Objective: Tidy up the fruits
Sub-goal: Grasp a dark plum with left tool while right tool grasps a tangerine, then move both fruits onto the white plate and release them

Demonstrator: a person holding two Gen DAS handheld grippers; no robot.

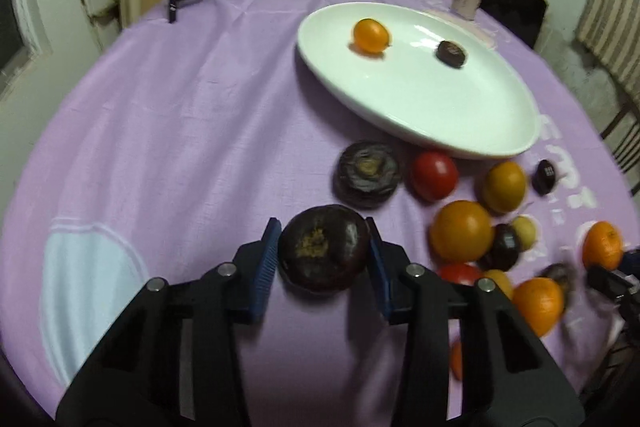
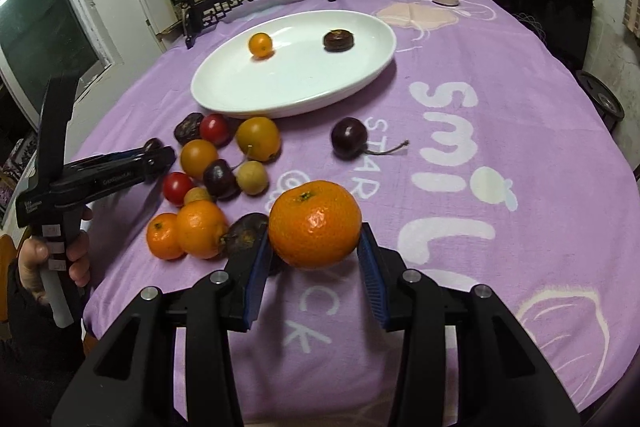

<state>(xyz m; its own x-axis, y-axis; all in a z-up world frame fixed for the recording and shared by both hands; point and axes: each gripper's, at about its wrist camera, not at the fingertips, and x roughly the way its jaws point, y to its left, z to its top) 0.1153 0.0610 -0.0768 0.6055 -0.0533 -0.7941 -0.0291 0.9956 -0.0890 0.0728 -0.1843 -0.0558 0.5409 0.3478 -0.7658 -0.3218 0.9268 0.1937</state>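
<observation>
Fruits sit in both of your grippers: your left gripper (image 1: 323, 251) pinches a dark flat fruit (image 1: 323, 247), your right gripper (image 2: 316, 243) clamps a mandarin (image 2: 315, 223). From each, the white plate (image 2: 224, 99) lies far ahead on the bench; from the right it sits far-left, beyond the loose pile (image 2: 224, 167).

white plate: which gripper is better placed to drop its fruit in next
Probably the right gripper: it holds its mandarin clear of the cloth, facing the white plate. The left gripper has only closed on a dark fruit.
</observation>
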